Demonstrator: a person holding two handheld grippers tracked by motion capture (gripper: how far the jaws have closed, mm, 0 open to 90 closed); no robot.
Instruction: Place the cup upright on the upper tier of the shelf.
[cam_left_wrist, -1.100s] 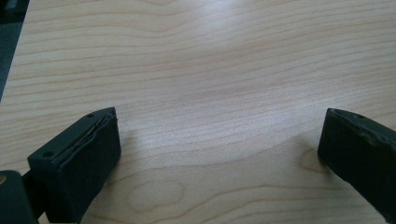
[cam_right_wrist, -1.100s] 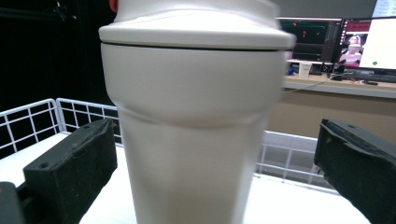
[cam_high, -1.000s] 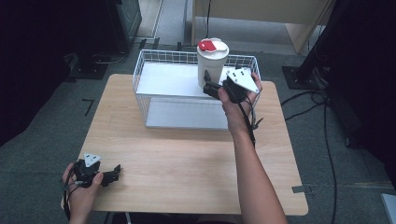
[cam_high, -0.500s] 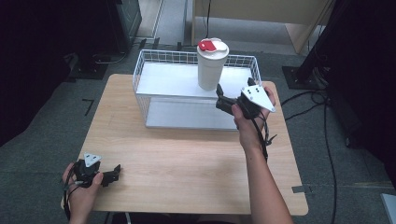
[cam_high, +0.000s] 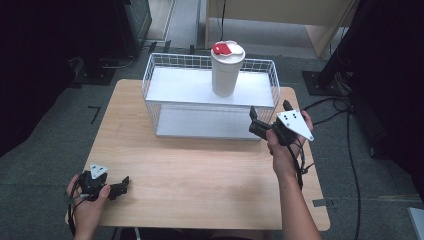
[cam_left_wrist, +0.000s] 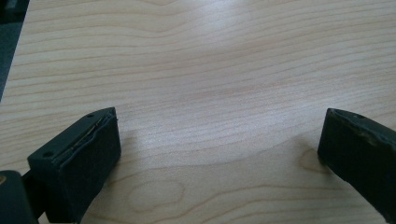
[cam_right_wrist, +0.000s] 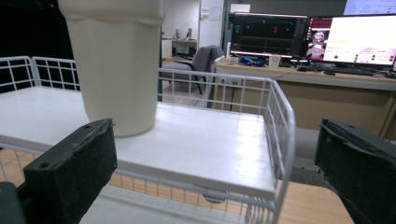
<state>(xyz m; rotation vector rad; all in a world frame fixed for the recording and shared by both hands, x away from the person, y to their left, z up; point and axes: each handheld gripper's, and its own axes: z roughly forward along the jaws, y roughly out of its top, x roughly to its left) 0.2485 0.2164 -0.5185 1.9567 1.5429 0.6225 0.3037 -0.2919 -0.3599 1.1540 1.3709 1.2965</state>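
Cup (cam_high: 227, 70) upright on the rack's (cam_high: 165, 90) upper shelf, top centre of the high view, red-marked lid on; so placed probably for steadiness, well in from the white shelf's edges. Fills the upper left of the right gripper view (cam_right_wrist: 116, 60), base flat on the shelf.

Right gripper (cam_high: 256, 124) right of centre in the high view, just off the rack's front right corner, jaws spread wide and empty, aimed toward the cup but clear of it. Looks like a finished placement or a pause.

Left gripper (cam_high: 119, 186) at lower left, resting low over bare table (cam_high: 200, 175), jaws likewise wide apart, nothing between.

Wire rim low around the shelf, so easy clearance upward and backward. Ample open wood across the lower middle for either hand.
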